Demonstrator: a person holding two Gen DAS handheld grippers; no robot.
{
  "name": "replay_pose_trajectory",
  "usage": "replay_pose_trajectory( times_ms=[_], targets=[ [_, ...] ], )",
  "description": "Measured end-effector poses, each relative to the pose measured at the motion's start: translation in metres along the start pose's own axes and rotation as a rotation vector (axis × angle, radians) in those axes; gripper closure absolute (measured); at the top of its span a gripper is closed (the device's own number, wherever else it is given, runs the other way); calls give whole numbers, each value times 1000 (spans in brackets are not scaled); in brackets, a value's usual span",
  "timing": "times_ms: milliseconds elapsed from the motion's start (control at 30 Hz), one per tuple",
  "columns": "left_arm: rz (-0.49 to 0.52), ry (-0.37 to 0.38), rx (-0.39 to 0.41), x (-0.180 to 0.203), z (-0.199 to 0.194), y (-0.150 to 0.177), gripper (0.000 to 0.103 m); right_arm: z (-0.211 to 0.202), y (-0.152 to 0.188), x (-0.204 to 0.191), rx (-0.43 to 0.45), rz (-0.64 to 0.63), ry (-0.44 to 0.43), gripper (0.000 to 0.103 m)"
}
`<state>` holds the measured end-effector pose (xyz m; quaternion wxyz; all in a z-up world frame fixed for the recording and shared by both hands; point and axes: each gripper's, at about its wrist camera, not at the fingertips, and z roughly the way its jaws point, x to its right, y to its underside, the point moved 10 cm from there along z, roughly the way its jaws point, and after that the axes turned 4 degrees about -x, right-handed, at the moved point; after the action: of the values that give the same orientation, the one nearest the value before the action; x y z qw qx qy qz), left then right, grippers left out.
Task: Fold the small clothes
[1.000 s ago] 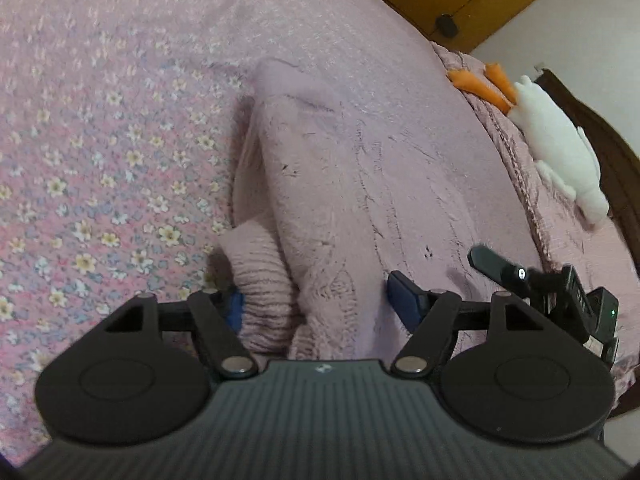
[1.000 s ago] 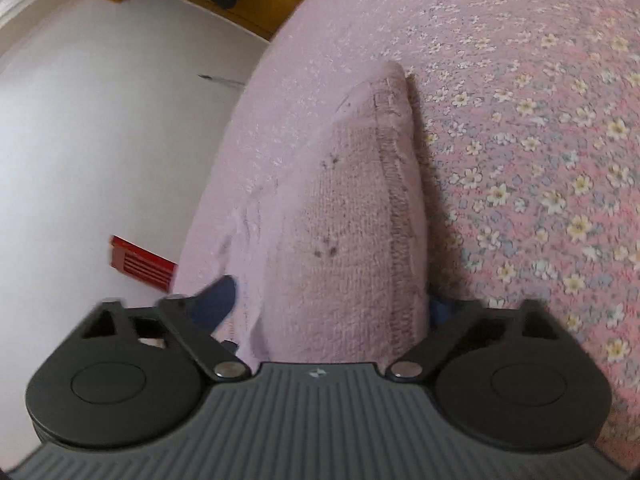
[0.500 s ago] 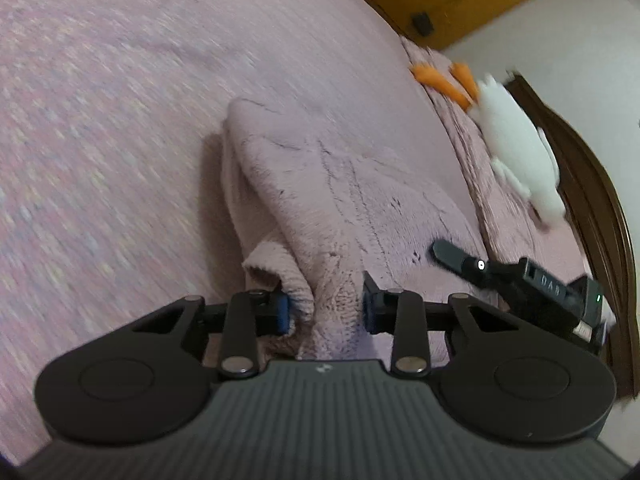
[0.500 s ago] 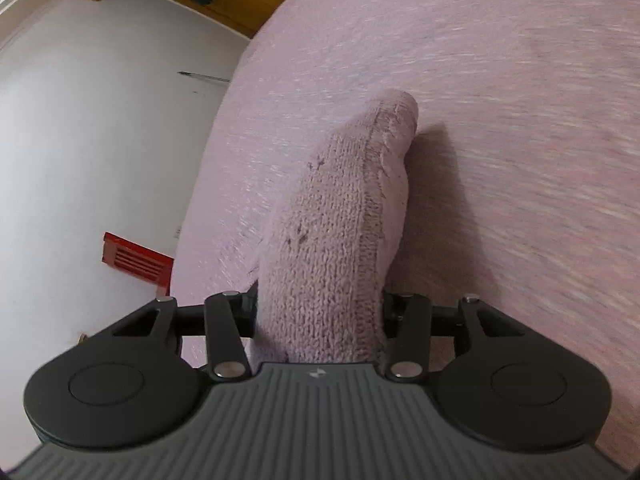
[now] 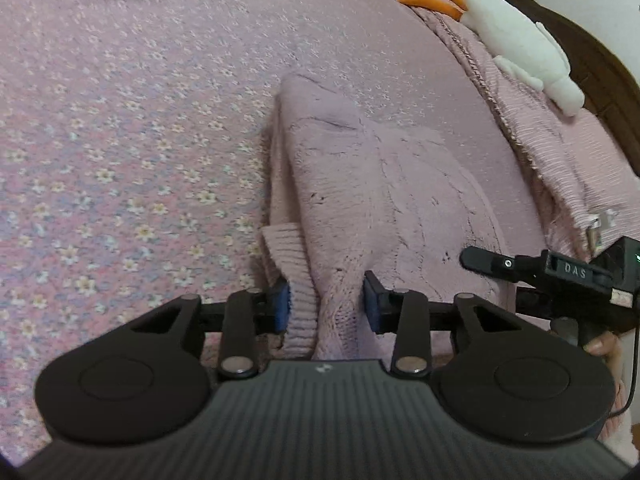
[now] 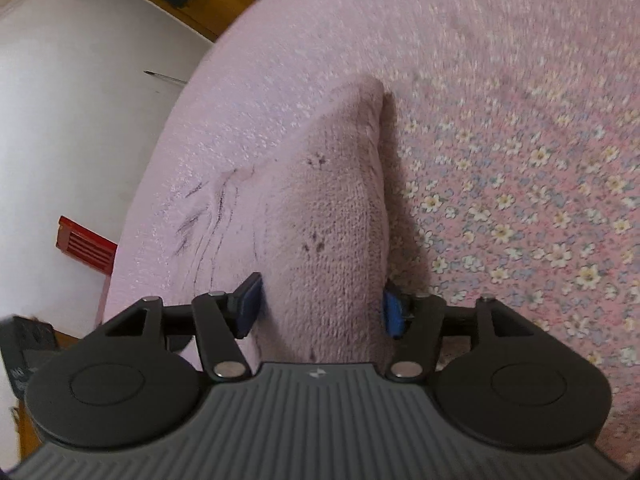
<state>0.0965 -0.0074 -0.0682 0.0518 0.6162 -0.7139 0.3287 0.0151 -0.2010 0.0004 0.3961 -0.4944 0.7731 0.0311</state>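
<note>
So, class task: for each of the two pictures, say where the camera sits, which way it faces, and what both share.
Left wrist: rides the left tongs, facing along the pink knit sweater towards the white plush toy; the right tongs show.
Right wrist: rides the right tongs, facing along the sweater towards the bed's edge; only its own tongs show.
Shared: sweater, floral bedspread.

1. The floral bedspread [image 5: 120,152] lies open and flat to the left of the pink knit sweater [image 5: 380,200] — broad room to pass there.
2. To the right, the right gripper [image 5: 480,258] reaches in just beside the sweater's edge, narrowing that side.
3. Farther right, a ridge of folded pink blanket [image 5: 560,152] and a white plush toy [image 5: 520,40] stand against the dark headboard [image 5: 600,60].
4. In the right wrist view, the sweater [image 6: 332,220] fills the span between the blue pads [image 6: 392,316] — flowered bedspread [image 6: 540,160] lies bare to its right, the bed's edge and white floor [image 6: 80,140] to its left.
</note>
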Motion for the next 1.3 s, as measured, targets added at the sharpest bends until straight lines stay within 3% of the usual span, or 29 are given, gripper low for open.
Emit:
replay_pose_trajectory(
  times_ms=[167,467,633,700,800,967,1033,1300],
  targets=[
    [51,-80,35,5,-13,6,57,-26,4,1,69,-91,57,33],
    [171,-232,125,24,-51,28,58,-62,39,-8,119,-290,193,15],
    [191,-328,132,27,-50,55,41,-65,63,-2,151,-350,277,3],
    [197,-381,131,23,-45,67,38,-62,74,3,162,-378,318,1],
    [213,-425,110,23,-29,81,38,-51,84,13,157,-405,373,0],
    [205,-476,84,21,-9,97,37,-32,99,22,116,-389,378,0],
    [223,-512,83,21,-4,101,25,-24,104,27,94,-359,387,0],
    [217,-576,85,20,1,106,20,-13,110,27,110,-409,470,0]
  ],
)
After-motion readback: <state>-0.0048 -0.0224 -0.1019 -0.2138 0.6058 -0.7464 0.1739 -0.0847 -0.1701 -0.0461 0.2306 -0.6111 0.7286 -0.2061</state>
